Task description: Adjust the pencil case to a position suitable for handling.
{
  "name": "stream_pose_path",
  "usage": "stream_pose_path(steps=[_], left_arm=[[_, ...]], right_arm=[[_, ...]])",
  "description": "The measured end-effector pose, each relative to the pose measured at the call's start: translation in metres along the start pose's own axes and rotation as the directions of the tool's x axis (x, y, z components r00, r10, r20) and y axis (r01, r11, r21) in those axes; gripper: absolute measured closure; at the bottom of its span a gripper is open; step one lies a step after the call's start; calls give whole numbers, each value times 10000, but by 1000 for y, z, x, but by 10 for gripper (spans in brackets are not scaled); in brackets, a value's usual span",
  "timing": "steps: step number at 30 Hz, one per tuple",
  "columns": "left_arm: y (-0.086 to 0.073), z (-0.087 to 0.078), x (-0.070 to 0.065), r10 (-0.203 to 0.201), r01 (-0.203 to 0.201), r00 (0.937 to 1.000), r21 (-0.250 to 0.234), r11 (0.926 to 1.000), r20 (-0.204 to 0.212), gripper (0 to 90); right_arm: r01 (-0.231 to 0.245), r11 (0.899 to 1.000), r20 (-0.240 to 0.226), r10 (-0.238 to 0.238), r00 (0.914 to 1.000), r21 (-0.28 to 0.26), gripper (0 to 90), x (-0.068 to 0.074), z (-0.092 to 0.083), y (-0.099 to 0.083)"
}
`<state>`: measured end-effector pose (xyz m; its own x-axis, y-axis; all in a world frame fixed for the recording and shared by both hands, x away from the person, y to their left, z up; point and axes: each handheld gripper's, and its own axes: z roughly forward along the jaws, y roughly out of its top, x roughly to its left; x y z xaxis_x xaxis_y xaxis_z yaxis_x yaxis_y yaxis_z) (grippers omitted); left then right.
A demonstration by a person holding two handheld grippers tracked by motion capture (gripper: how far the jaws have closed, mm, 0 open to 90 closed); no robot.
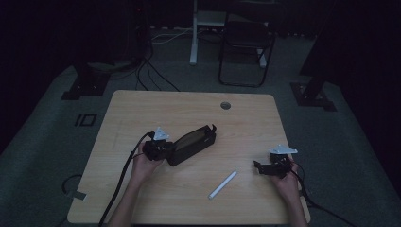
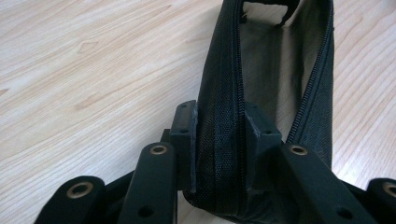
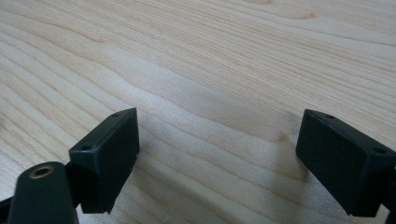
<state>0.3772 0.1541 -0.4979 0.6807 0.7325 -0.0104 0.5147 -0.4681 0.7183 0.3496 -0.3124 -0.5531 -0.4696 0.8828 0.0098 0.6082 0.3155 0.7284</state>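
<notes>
Left gripper (image 2: 218,140) has its jaws closed on one zippered edge of a black pouch (image 1: 191,144), pinching the fabric wall near the pouch's end. That pouch lies unzipped near the middle of the wooden table (image 1: 142,109), its grey lining showing. Right gripper (image 3: 217,154), well to the right of the pouch, hovers over bare wood with jaws spread wide, holding nothing. A white stick (image 1: 222,185) lies in front of the pouch, between both grippers.

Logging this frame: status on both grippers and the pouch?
Left gripper shut on black pouch wall, zipper open. Right gripper open over bare table. White stick lies between, untouched.
</notes>
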Motion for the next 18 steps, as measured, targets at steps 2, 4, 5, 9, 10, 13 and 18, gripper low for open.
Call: stream_pose_path(steps=[2, 4, 5, 9, 10, 13, 18], left_arm=[[-1, -2, 2, 100, -100, 9999, 56, 9999, -118, 698], [-2, -3, 3, 91, -90, 9999, 97, 9999, -116, 683], [-3, -4, 6, -80, 80, 10000, 19, 10000, -47, 654], [-1, -12, 3, -146, 134, 9996, -515, 9986, -228, 446], [0, -15, 3, -171, 152, 9994, -629, 9979, -301, 408], [1, -25, 3, -312, 271, 9987, -1002, 9946, -404, 372], [1, -45, -5, -367, 314, 9989, -1584, 9869, -307, 372]], right_arm=[[0, 10000, 0, 0, 10000, 0, 131, 0, 0, 0], [2, 10000, 1, -2, 10000, 0, 131, 0, 0, 0], [2, 10000, 1, -2, 10000, -1, 131, 0, 0, 0], [-1, 10000, 1, 1, 10000, 1, 131, 0, 0, 0], [0, 10000, 0, 0, 10000, 1, 131, 0, 0, 0], [-10, 10000, 2, 10, 10000, 15, 131, 0, 0, 0], [-23, 10000, 13, 23, 10000, 14, 131, -1, 1, 1]])
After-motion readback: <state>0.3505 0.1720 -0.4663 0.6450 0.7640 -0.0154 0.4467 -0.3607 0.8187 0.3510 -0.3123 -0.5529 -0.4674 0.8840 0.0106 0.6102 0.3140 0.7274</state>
